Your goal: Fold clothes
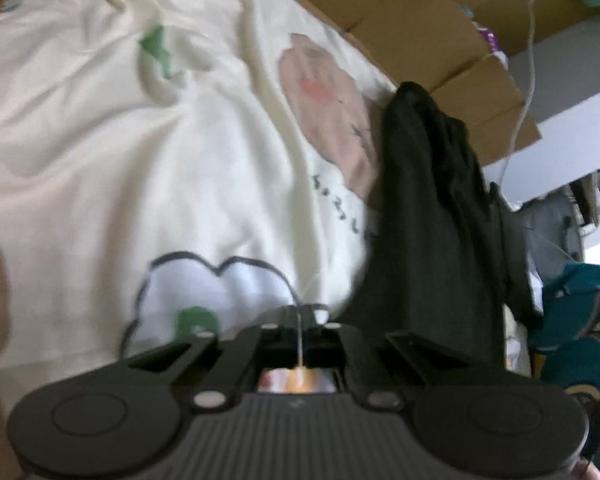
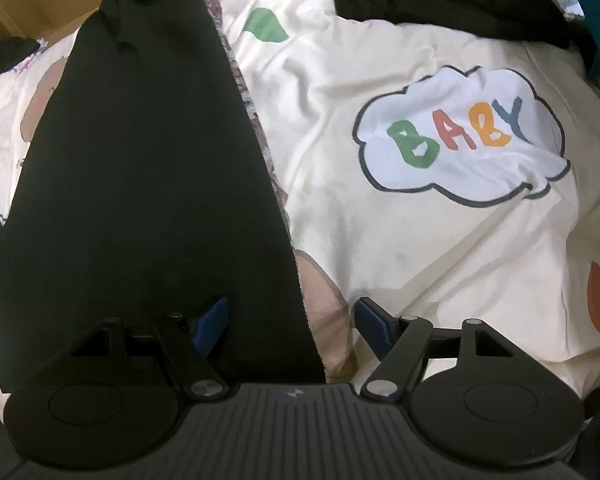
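Long black knit garment [image 2: 140, 184]: soft, limp; take the edge at 6 o'clock. Right gripper [image 2: 290, 326] agape, left gripper [image 1: 300, 316] closed, empty.

My left hand-held gripper [image 1: 300, 320] angles downward, its jaws closed together with a thin pale thread trailing between them. My right hand-held gripper [image 2: 290, 326] points steeply down, blue pads [image 2: 210, 326] spread wide apart, gripping nothing. No motion visible on the right.

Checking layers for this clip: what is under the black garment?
Under the black garment, a patterned cloth edge peeks out over the cream cartoon-print bedsheet. How far that cloth extends underneath is covered.
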`<state>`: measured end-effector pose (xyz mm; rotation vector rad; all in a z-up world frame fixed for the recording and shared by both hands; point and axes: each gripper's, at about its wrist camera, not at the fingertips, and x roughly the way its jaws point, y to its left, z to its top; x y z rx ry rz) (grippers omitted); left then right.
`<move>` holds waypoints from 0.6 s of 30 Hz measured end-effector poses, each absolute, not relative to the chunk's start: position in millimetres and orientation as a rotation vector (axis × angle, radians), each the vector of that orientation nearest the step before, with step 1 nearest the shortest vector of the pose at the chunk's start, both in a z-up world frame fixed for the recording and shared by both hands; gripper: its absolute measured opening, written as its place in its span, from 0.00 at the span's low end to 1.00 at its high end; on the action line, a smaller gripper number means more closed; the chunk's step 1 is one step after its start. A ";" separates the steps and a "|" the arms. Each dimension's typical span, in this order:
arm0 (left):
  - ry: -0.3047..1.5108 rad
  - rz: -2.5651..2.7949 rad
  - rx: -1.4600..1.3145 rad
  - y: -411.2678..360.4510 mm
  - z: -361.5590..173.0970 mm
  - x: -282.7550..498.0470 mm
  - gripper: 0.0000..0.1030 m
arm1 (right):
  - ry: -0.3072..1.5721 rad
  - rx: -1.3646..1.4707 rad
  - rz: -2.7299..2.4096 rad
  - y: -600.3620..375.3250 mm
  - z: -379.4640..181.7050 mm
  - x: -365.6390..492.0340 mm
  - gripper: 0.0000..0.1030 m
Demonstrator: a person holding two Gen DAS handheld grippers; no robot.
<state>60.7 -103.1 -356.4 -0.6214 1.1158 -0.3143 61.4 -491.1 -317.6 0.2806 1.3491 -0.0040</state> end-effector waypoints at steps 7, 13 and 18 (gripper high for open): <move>1.087 -0.323 -0.721 -91.0 -332.7 49.8 0.13 | 1.292 0.363 0.028 -504.1 -306.2 57.6 0.73; 1.109 -0.310 -0.679 -107.4 -305.4 38.3 0.29 | 1.263 0.407 0.086 -509.0 -301.0 53.1 0.73; 1.104 -0.338 -0.629 -121.0 -264.8 38.2 0.43 | 1.228 0.427 0.134 -510.1 -294.6 56.8 0.73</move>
